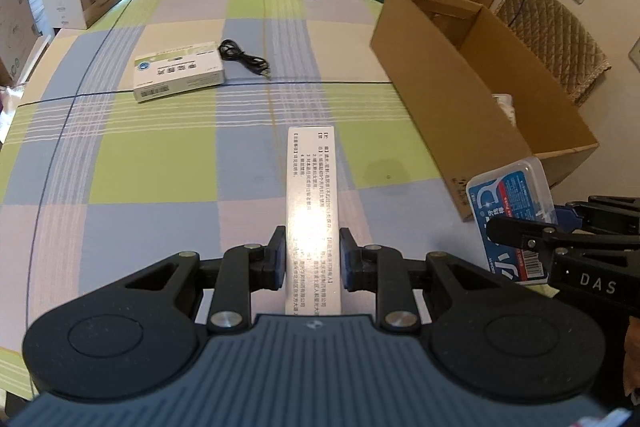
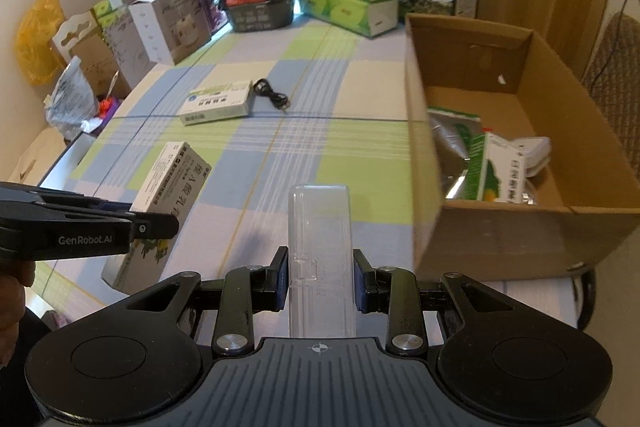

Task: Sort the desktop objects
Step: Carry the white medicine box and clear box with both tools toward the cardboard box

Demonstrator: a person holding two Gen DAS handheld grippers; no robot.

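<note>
Sorting part done: both grippers loaded, two items left on the table.

The checked table carries an open cardboard box at its right side, already holding a few packets, so some sorting appears complete. Still out on the cloth, well apart from the box: a white medicine box with a black cable just beside it. The left gripper is clamped on a long white carton; the right gripper is clamped on a clear plastic case, near the box's front corner. Neither held item is deposited yet.
</note>
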